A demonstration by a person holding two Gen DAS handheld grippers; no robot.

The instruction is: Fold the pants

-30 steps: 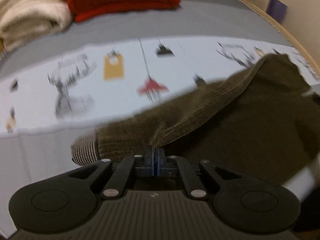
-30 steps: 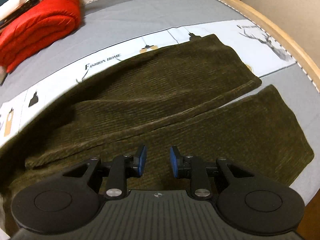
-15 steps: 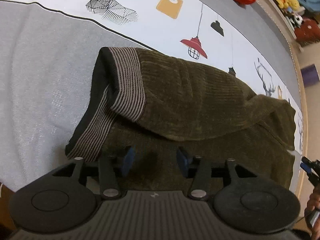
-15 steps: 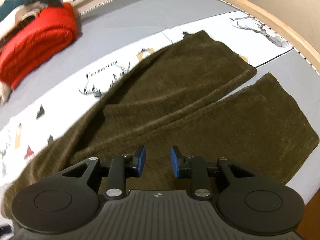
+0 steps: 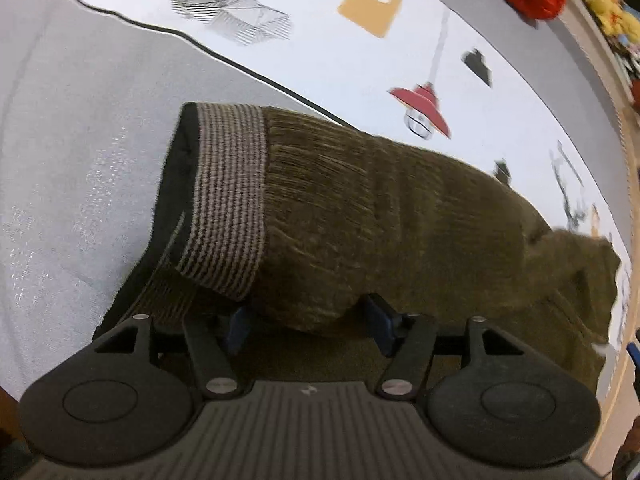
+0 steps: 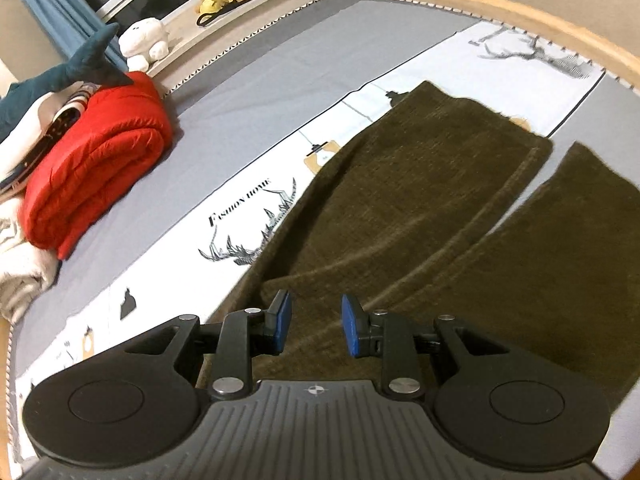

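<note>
Olive corduroy pants [image 5: 400,208] lie on the bed, and their striped waistband [image 5: 228,200] is turned over on top at the left. My left gripper [image 5: 310,326] points steeply down at the near edge of this folded waist. Its jaws are opening, and a bulge of the fabric sits loosely between the fingers without being pinched. In the right wrist view the two legs of the pants [image 6: 420,208] spread away towards the bed's far right edge. My right gripper [image 6: 314,326] hovers over the nearer leg, open by a narrow gap with nothing in it.
The pants rest on a grey sheet [image 5: 60,120] with a white printed band. A folded red quilt [image 6: 92,172], a white blanket [image 6: 16,280] and a shark plush [image 6: 60,76] lie at the far left. The wooden bed rim [image 6: 520,4] curves round the back.
The left gripper was shut on the pants' edge and has let go and opened wide. It sank and rolled, and the waist now lies folded on the bed. The right gripper only swung a little.
</note>
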